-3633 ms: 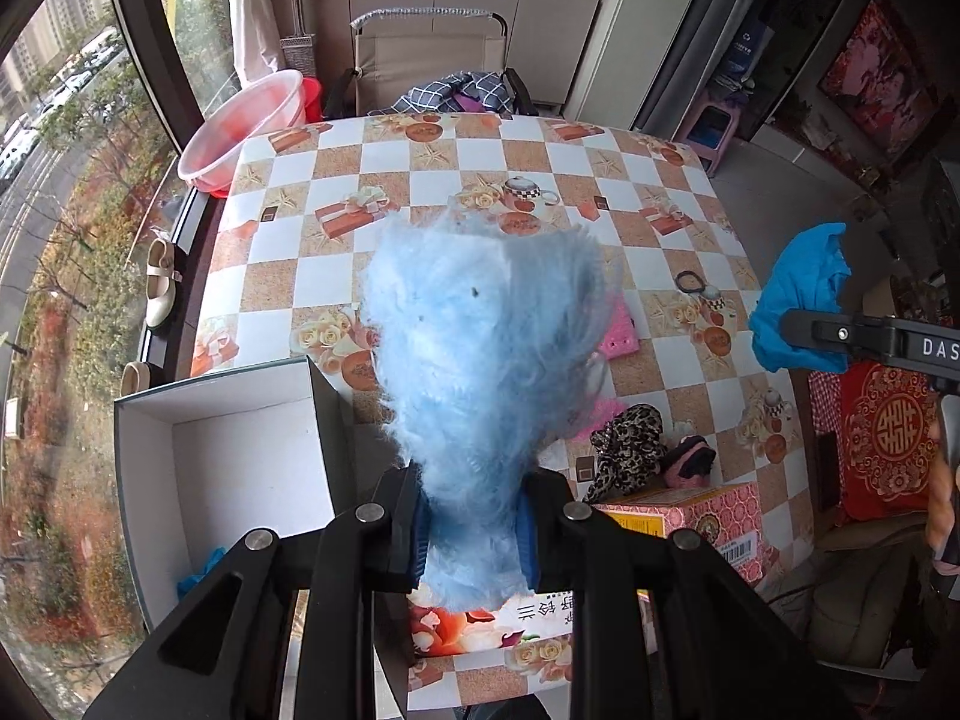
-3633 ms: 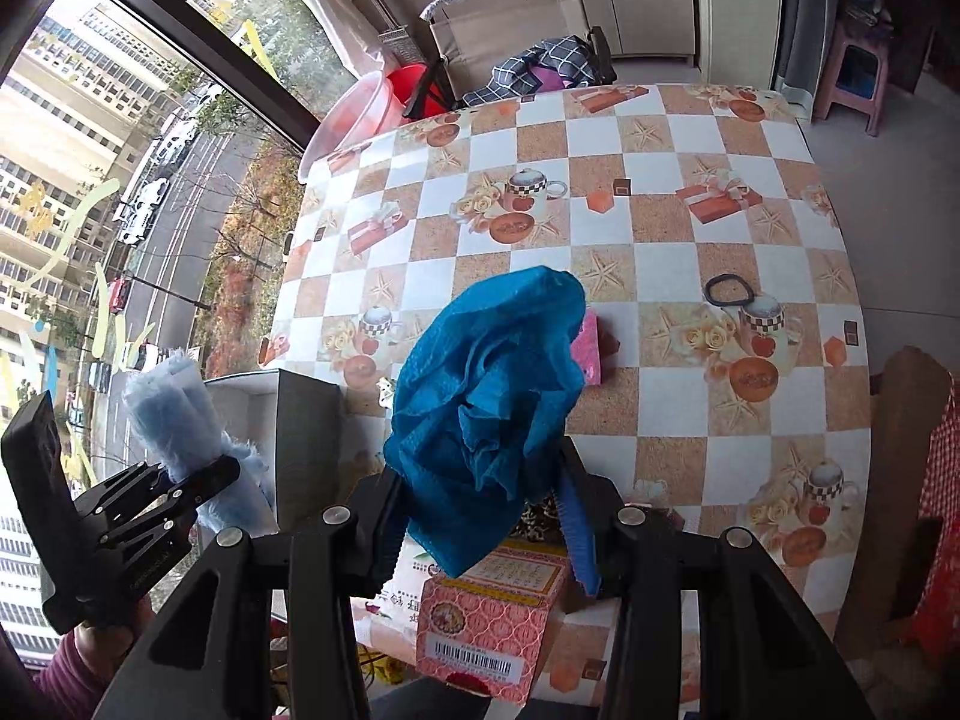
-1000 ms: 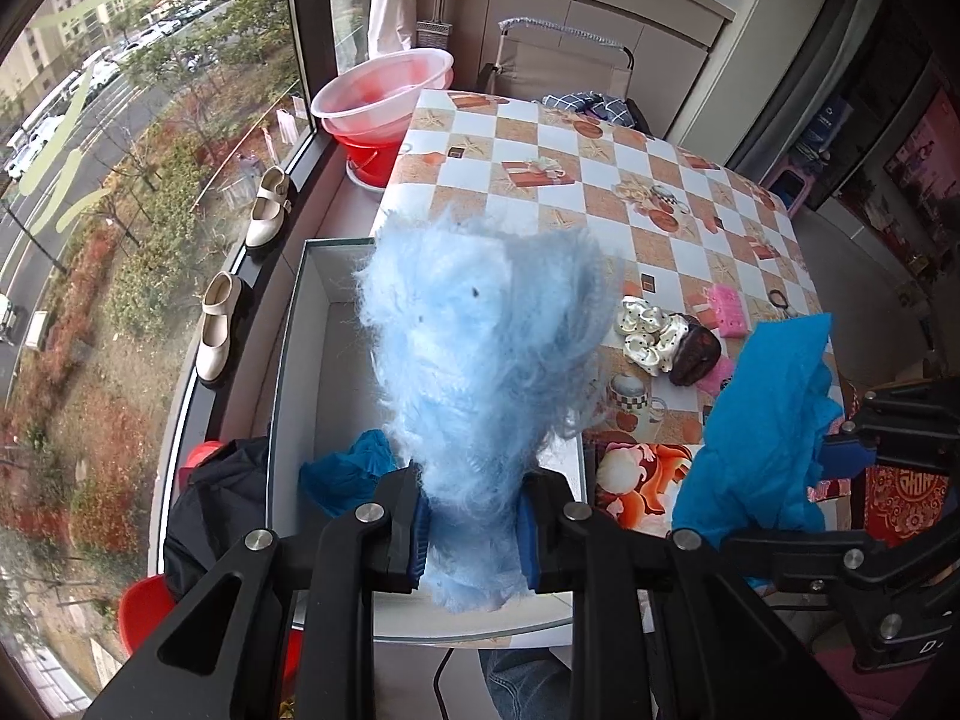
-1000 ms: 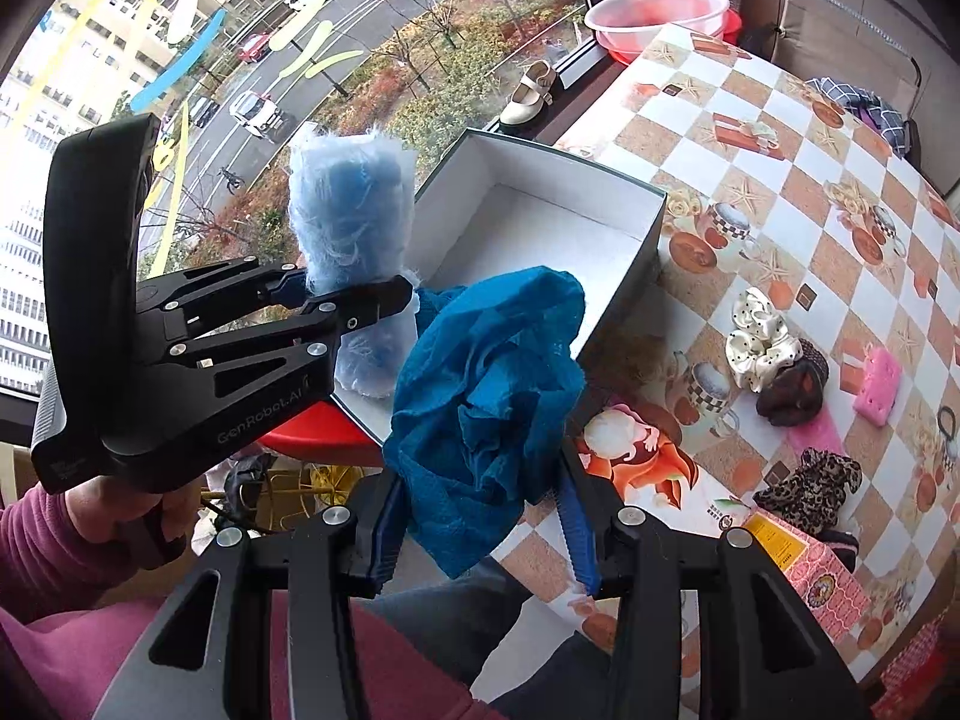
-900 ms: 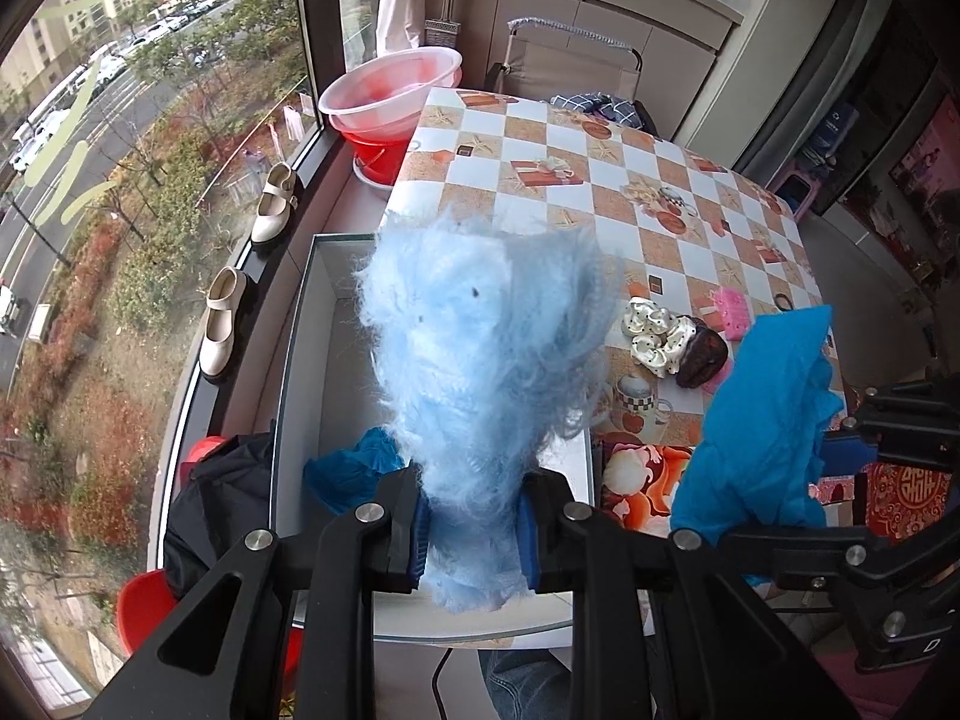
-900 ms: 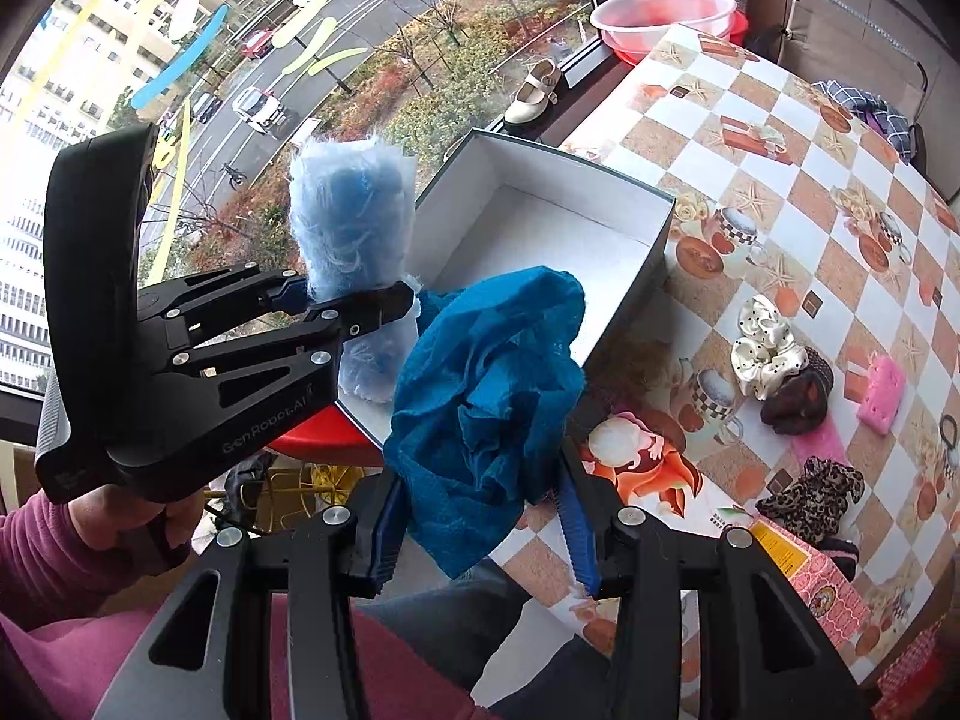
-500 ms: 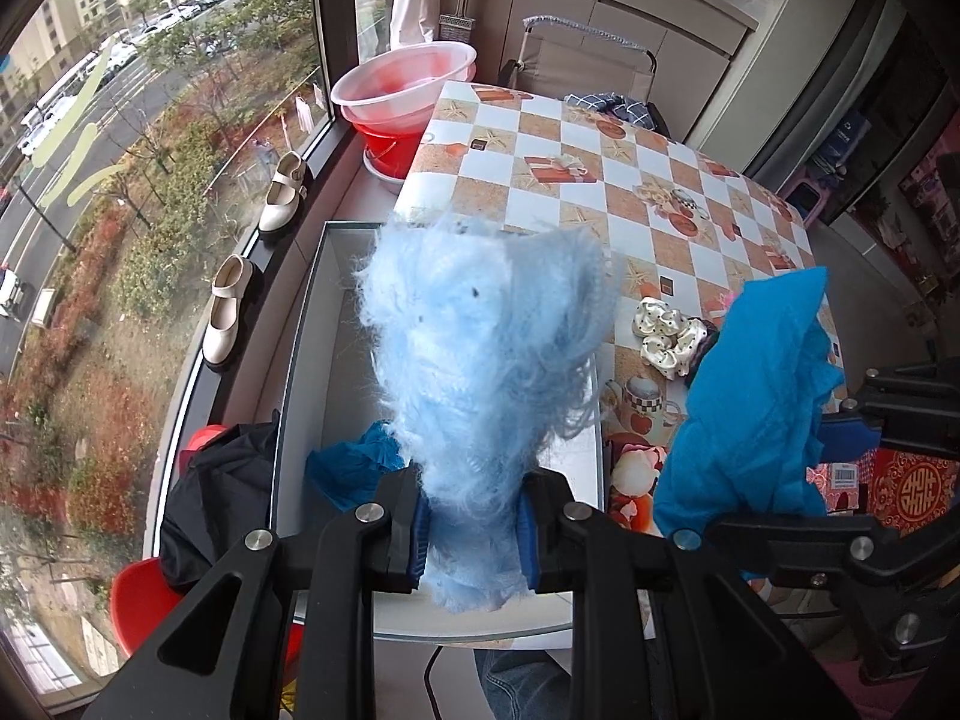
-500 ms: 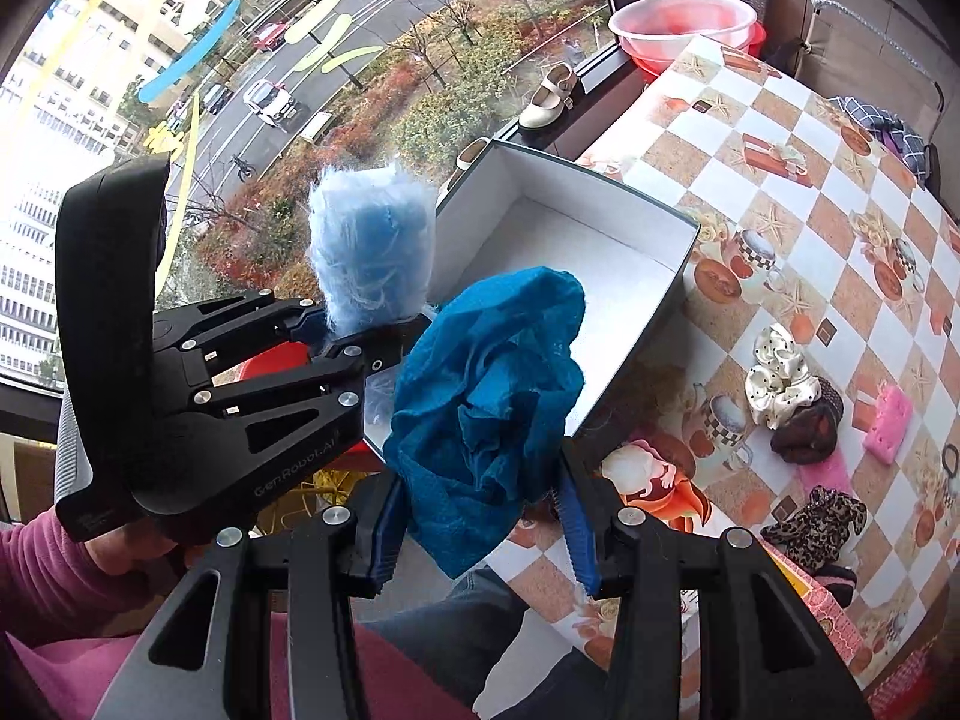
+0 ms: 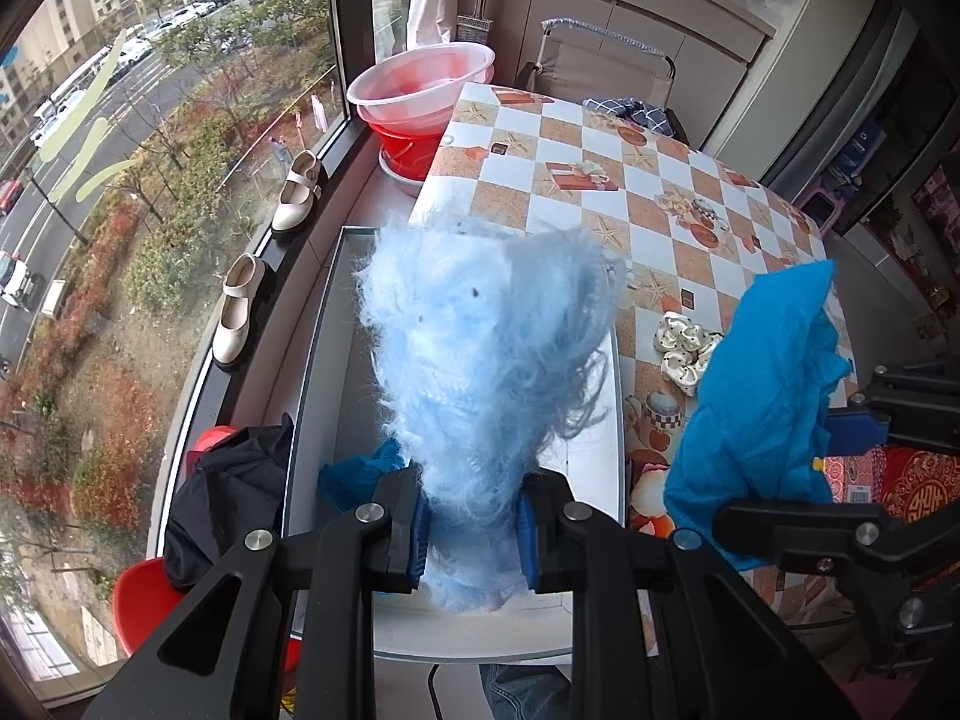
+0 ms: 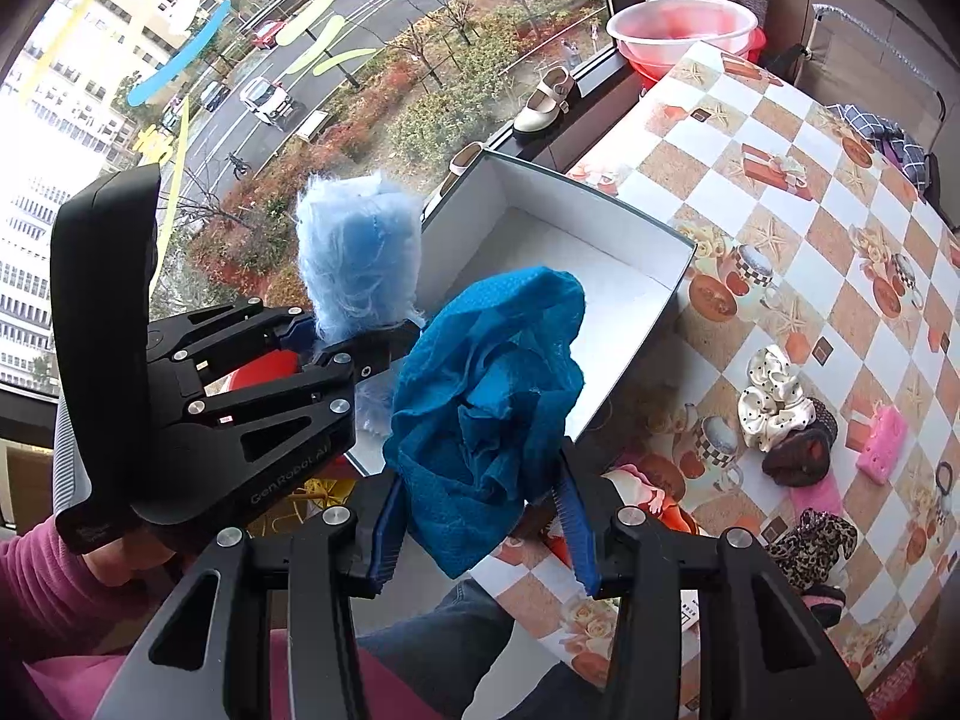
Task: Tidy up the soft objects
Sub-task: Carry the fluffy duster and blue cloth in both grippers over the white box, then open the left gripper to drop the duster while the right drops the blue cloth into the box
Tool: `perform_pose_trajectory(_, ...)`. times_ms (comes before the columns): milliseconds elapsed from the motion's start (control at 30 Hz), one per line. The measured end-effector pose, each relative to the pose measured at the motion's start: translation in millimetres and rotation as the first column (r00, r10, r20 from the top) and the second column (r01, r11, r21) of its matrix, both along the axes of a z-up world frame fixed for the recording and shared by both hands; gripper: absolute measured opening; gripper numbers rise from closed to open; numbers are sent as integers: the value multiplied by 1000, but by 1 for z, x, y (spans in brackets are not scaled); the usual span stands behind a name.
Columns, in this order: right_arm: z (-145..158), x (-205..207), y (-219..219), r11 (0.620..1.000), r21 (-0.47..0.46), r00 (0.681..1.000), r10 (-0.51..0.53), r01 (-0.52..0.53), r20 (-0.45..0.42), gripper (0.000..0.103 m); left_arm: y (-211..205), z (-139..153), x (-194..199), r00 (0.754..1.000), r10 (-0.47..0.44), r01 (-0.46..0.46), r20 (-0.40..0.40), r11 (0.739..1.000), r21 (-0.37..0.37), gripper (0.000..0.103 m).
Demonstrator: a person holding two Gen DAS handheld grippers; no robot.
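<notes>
My left gripper point(image 9: 471, 534) is shut on a fluffy light-blue soft piece point(image 9: 486, 372), held above the near end of an open white box point(image 9: 327, 360). The same gripper point(image 10: 354, 339) and fluffy piece point(image 10: 357, 252) show at the left of the right wrist view. My right gripper point(image 10: 480, 531) is shut on a crumpled teal cloth point(image 10: 486, 402), beside the left one and near the box's point(image 10: 576, 264) front corner. The teal cloth point(image 9: 762, 396) hangs at the right in the left wrist view. Another teal cloth point(image 9: 354, 474) lies inside the box.
On the checkered table point(image 10: 798, 222) lie a spotted white scrunchie point(image 10: 774, 396), a brown item point(image 10: 798, 456), a pink piece point(image 10: 882, 438) and a leopard-print scrunchie point(image 10: 810, 546). Pink basins point(image 9: 420, 90) and white shoes point(image 9: 234, 324) sit by the window. A black cloth point(image 9: 228, 492) drapes a red stool.
Both grippers have kept their grips. The right gripper with the teal cloth has drifted a little closer to the left gripper and the box; the left has stayed nearly still.
</notes>
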State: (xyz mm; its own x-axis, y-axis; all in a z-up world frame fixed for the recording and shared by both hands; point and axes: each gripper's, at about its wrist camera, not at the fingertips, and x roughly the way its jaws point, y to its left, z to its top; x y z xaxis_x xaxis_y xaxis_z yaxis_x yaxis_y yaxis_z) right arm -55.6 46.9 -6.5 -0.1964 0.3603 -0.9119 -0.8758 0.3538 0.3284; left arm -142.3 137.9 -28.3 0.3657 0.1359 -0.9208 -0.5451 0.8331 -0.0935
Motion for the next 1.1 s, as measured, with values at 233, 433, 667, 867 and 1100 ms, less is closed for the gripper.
perform_pose_trajectory(233,-13,14,15,999,-23,1000,-24,23,-7,46,15,-14,12,1000,11,-11,-24,1000,15,25)
perform_pose_trajectory(433,-26,24,36,999,-43,1000,-18,18,-3,46,30,-29,20,998,27,-26,-51,1000,14,25)
perform_pose_trajectory(667,-39,36,51,997,-74,1000,-13,14,6,46,36,-42,23,997,35,-35,-73,999,7,26)
perform_pose_trajectory(867,-47,42,59,996,-93,1000,-11,11,5,46,37,-48,26,996,38,-39,-84,999,-1,26)
perform_pose_trajectory(1100,-53,44,64,995,-98,1000,-8,8,-2,46,36,-53,30,995,26,-26,-99,1000,1,26)
